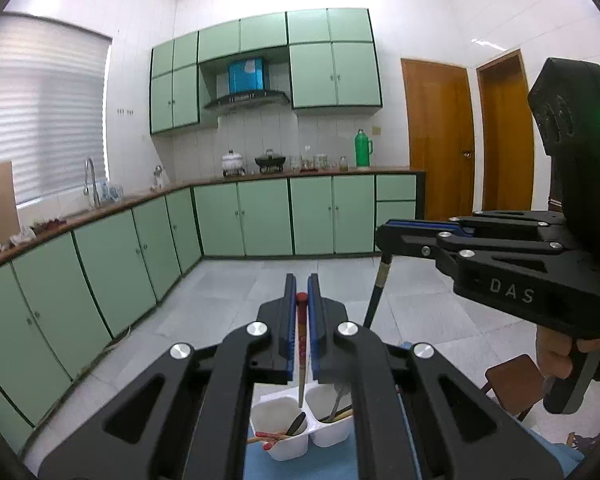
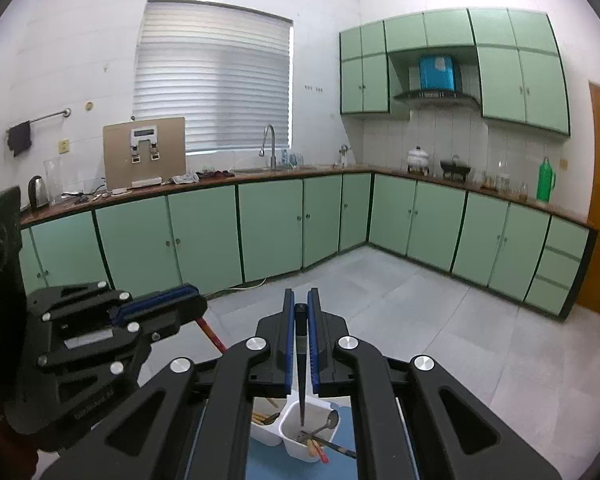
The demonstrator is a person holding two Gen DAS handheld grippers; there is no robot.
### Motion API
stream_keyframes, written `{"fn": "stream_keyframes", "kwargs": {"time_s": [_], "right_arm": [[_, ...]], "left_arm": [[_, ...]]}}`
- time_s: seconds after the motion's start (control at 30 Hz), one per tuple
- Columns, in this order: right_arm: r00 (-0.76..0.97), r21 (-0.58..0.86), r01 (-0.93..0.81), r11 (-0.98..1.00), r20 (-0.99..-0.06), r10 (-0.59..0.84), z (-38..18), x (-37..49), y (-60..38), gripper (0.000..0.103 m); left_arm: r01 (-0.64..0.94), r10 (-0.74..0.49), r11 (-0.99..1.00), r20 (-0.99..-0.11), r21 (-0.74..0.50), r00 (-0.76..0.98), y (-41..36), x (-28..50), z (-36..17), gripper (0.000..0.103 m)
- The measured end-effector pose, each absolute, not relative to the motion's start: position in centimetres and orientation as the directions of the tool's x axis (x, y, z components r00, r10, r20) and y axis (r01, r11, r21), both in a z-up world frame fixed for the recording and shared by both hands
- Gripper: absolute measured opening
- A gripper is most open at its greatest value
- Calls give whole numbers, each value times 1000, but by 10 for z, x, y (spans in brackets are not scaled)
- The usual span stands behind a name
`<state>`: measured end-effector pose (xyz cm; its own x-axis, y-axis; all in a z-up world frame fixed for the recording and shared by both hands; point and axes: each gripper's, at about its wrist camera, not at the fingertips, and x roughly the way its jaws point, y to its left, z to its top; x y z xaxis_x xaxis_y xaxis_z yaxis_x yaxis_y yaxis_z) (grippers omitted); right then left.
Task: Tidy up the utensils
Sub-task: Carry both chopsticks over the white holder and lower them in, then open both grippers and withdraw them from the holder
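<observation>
the left gripper (image 1: 301,292), black with blue pads, is clamped on a red-topped chopstick with a patterned wooden shaft (image 1: 301,344). the stick runs between the pads, its red cap near the fingertips and its thin end pointing down over the white two-compartment plastic holder (image 1: 288,446). that tip hangs above the divider between the two cups, apart from it.

the right gripper (image 2: 301,304), of the same build, is closed on a dark, black-capped chopstick tapering to a point (image 2: 301,360). its point hangs over the nearer compartment of the white holder (image 2: 290,426) in the right wrist view, not touching the things inside.

the holder stands on a blue mat (image 1: 260,468) below both grippers. in the left wrist view, one cup holds a dark spoon (image 1: 296,424) and red-tipped wooden chopsticks (image 1: 270,436) that poke over its rim; the other cup holds a metal utensil and another stick. in the right wrist view, a metal spoon (image 2: 328,422) leans in the nearer cup.

each gripper shows in the other's view, raised beside it, with its stick hanging below the closed pads. a hand (image 1: 556,356) grips the right gripper's handle. green-doored kitchen cabinets (image 2: 272,224) line the walls beyond.
</observation>
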<state>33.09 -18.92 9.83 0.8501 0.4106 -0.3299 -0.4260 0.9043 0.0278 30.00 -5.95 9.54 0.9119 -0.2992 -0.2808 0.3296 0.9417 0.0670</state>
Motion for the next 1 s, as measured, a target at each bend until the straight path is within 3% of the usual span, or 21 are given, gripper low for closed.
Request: {"fn": "stream_keyframes", "kwargs": {"time_s": [0.53, 0.6, 0.73, 0.77, 0.83, 0.9, 1.0], "right_arm": [[785, 89, -374, 923, -499, 367, 9, 372, -194, 9], [797, 92, -356, 930, -491, 353, 12, 368, -202, 25], [840, 105, -305, 946, -439, 320, 30, 347, -225, 38], [856, 106, -283, 953, -420, 301, 37, 337, -234, 46], [874, 105, -262, 959, -395, 282, 47, 324, -242, 55], [894, 101, -236, 967, -368, 257, 54, 304, -252, 69], [914, 83, -191, 978, -349, 208, 57, 276, -263, 81]], "left_arm": [[314, -272, 949, -498, 1, 824, -46, 375, 10, 6], [303, -267, 953, -500, -10, 824, -42, 374, 10, 7], [286, -270, 958, -453, -34, 850, -29, 353, 28, 22], [284, -270, 958, -440, -36, 857, -29, 346, 33, 25], [269, -262, 962, -407, -41, 875, -24, 328, 43, 44], [258, -255, 965, -382, -44, 889, -22, 312, 52, 52], [244, -241, 969, -364, -40, 900, -18, 280, 58, 65]]}}
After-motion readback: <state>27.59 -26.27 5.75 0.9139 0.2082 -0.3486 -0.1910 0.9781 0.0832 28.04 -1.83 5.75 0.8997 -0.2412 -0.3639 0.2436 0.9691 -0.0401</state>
